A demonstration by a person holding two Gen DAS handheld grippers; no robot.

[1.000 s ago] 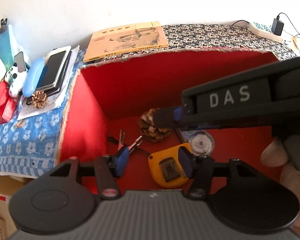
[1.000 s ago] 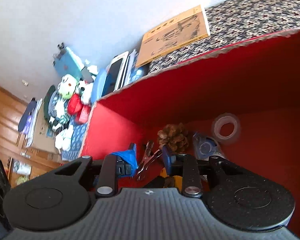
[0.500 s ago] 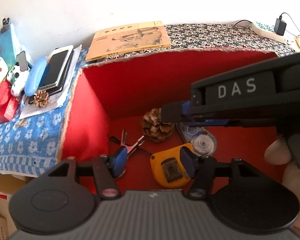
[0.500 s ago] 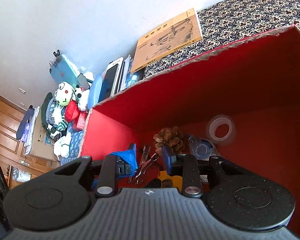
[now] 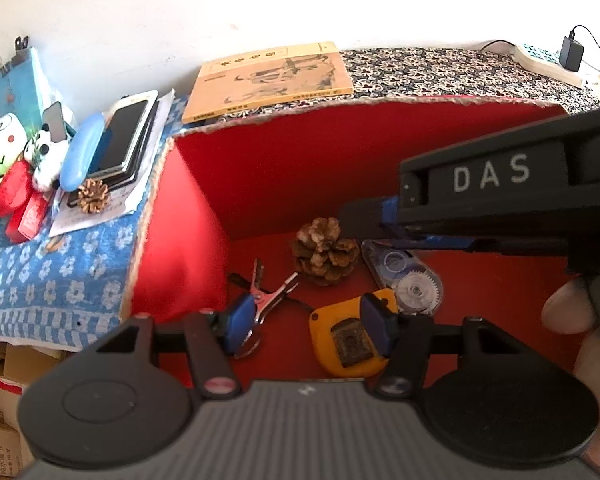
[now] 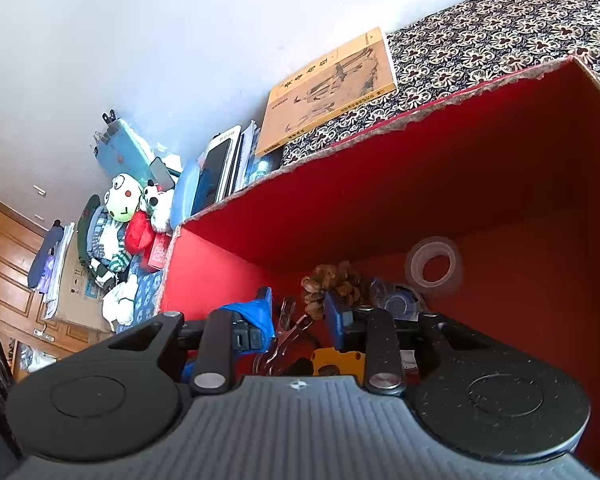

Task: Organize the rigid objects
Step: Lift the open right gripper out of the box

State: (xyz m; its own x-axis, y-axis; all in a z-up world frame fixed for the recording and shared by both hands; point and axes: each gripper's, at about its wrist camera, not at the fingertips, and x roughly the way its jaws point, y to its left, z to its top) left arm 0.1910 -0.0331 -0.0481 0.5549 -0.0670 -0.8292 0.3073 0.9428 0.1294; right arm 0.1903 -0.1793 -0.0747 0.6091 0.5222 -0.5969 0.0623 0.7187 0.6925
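Inside the red box [image 5: 260, 168] lie a pine cone [image 5: 325, 255], a metal clip [image 5: 268, 296], a yellow tape measure [image 5: 342, 340], a clear correction-tape dispenser [image 5: 408, 276] and, in the right view, a clear tape roll [image 6: 434, 270]; the left hand-held gripper [image 5: 306, 322] hangs released over the clip and tape measure; the right hand-held gripper [image 6: 298, 320] stands narrowly parted, grasping nothing visible; a book [image 5: 272, 76] lies on the patterned surface [image 5: 440, 68] behind.

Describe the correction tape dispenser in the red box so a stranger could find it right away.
Look on the floor of the red box. The correction tape dispenser lies between the pine cone and the yellow tape measure. It alone is clear plastic with gear wheels visible inside.
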